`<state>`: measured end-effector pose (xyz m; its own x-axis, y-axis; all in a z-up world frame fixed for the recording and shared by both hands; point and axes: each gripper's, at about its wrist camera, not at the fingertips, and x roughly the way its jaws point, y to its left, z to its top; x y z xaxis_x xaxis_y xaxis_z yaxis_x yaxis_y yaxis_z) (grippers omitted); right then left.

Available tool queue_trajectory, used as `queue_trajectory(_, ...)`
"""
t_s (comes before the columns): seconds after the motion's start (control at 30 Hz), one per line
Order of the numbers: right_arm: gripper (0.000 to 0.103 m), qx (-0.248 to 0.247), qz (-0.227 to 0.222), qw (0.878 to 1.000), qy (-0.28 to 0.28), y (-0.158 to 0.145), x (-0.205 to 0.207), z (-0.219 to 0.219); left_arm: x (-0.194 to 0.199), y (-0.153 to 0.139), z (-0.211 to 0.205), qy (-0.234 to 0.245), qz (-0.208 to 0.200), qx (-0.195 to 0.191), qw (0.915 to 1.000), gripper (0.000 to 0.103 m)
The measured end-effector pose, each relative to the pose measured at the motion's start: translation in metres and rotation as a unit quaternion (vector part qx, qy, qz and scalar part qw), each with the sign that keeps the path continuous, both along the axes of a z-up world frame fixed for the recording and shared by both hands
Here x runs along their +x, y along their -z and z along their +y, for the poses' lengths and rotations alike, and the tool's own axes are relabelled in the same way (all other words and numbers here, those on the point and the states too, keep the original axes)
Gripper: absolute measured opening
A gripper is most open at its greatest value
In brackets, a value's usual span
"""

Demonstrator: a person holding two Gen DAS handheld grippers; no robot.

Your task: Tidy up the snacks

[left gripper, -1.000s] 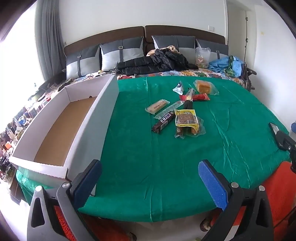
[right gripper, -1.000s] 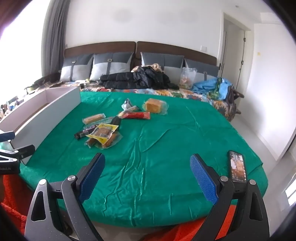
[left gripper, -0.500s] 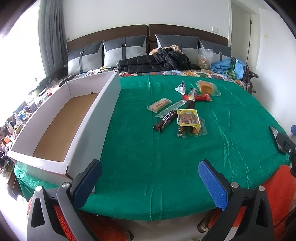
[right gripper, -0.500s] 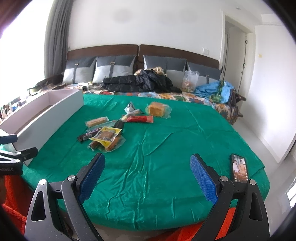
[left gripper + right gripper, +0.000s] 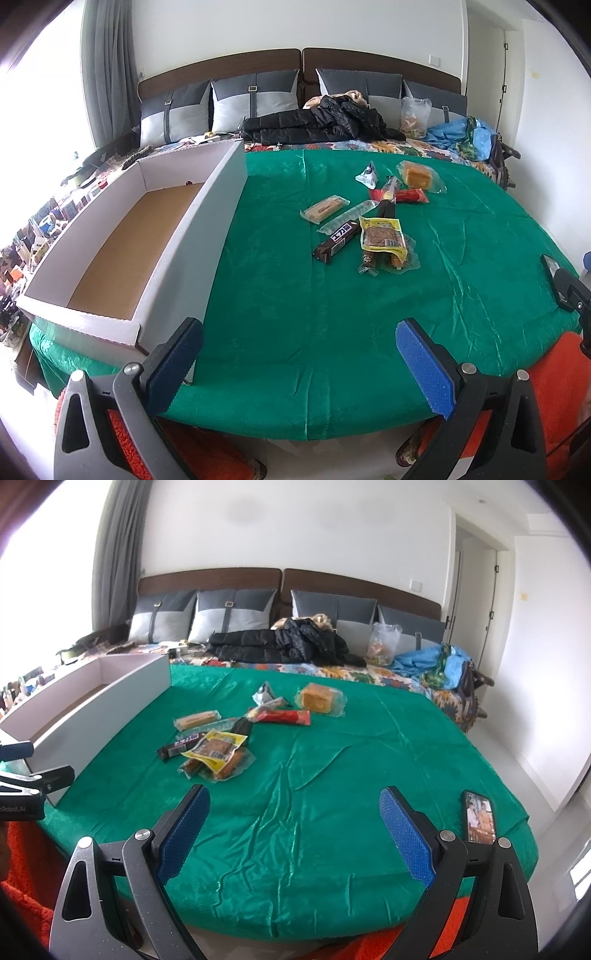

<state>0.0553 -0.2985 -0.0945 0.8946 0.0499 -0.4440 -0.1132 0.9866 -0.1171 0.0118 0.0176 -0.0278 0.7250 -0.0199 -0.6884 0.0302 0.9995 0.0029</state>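
Two claws, both spread wide and both empty, hanging over the near edge of the green cloth [image 5: 295,314]. The left claw [image 5: 299,363] has its blue pads far apart, touching nothing; the right claw [image 5: 293,832] is just as wide, nothing between its pads either.

The snacks [image 5: 369,221] sit in a loose heap well ahead of both claws, out in the middle of the cloth. From the left claw they lie ahead and a little to the right; from the right claw, ahead and to the left. Nearest in the heap: a dark chocolate bar [image 5: 336,242] and, overlapping beside it, a yellow packet [image 5: 382,236] lying across clear-wrapped sausages [image 5: 391,260]. Beyond them a tan wafer bar [image 5: 325,208], a red stick [image 5: 404,195], a wrapped cake [image 5: 419,175] and a small white pouch [image 5: 367,175] farthest away.

The box [image 5: 122,240], open-topped with white walls and a brown floor, runs along ahead-left of the left claw, its near corner just beside that claw's left pad in the view. A phone [image 5: 479,818] lies face up on the cloth just right of the right claw's right pad.
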Motion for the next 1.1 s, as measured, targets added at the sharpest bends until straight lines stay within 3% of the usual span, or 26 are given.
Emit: queue_trajectory(1.1,0.095,0.017,0.026,0.999,0.022,0.009,0.012,-0.010,0.004,0.007,0.006,-0.005,0.010,-0.007,0.9999,0.103)
